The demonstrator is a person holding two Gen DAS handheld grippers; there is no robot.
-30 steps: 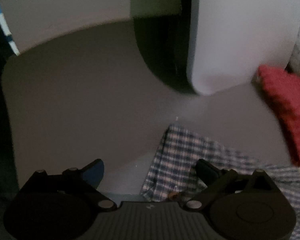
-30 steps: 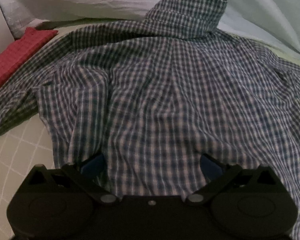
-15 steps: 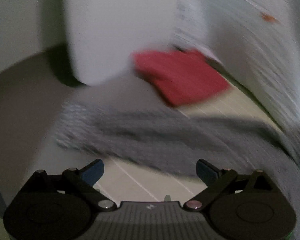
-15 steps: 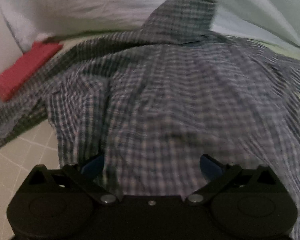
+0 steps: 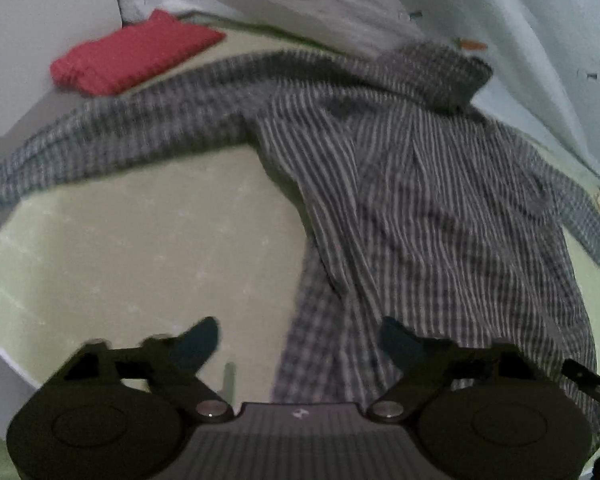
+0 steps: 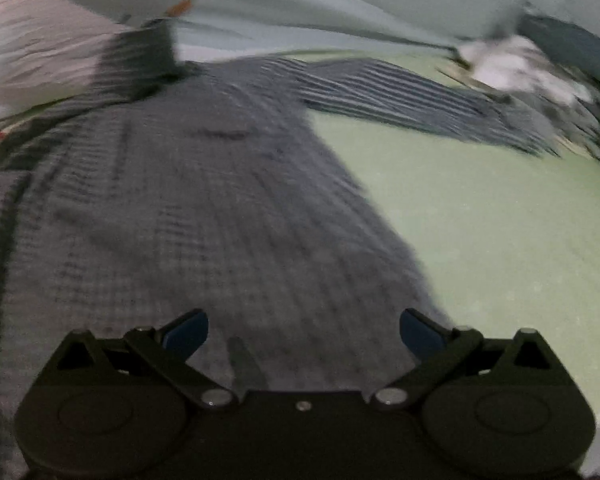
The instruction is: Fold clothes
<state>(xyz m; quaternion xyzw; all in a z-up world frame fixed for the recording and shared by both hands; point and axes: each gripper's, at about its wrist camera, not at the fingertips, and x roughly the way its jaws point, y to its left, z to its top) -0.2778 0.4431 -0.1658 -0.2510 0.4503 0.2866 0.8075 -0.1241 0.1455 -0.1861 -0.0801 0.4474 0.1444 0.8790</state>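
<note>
While spread flat, checked shirt (image 5: pixel 420 200) | collar far | hem near grippers

One blue-and-white checked cotton shirt (image 5: pixel 420 200) fills the frame's middle; one folded red knitted cloth (image 5: pixel 132 56) lies upper left; two black two-finger grippers (image 5: pixel 300 344) (image 6: pixel 304 332) sit bottom centre.

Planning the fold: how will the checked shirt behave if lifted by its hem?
The checked shirt looks thin and creased, so probably floppy and light. Its spread sleeve would likely trail and drag along the green bed sheet.
</note>
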